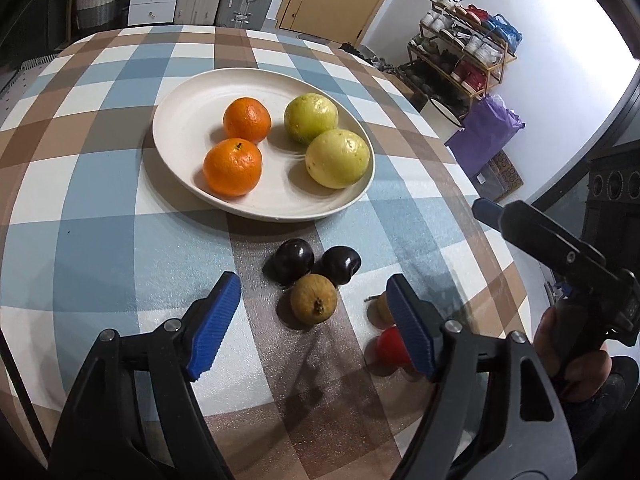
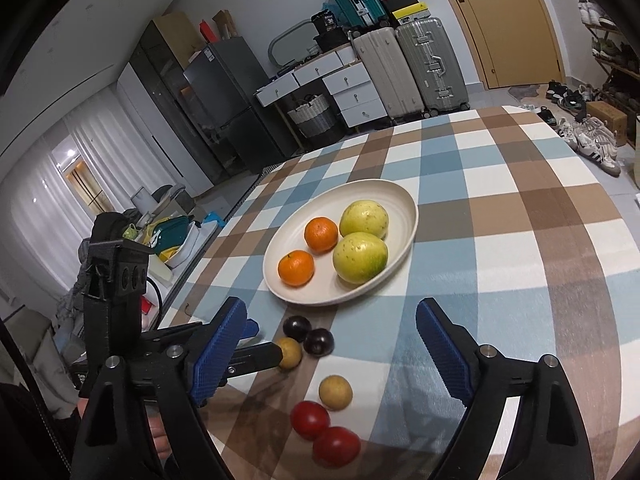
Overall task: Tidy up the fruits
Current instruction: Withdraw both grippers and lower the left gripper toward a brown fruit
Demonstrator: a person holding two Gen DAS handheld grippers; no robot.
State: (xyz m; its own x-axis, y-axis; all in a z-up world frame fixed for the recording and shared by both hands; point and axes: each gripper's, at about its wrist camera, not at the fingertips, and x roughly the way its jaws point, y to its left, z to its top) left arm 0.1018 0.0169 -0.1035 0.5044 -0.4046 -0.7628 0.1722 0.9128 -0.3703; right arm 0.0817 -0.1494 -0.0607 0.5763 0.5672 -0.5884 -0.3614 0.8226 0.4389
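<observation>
A cream plate on the checked tablecloth holds two oranges and two yellow-green guavas. In front of it on the cloth lie two dark plums, two brown round fruits and two red tomatoes, one partly hidden behind a finger in the left wrist view. My left gripper is open and empty, just short of a brown fruit. My right gripper is open and empty above the small fruits.
The table edge runs along the left. Suitcases, drawers and a fridge stand behind the table. A shoe rack and a purple bag stand to the right of it. The right gripper's body shows at the left wrist view's right side.
</observation>
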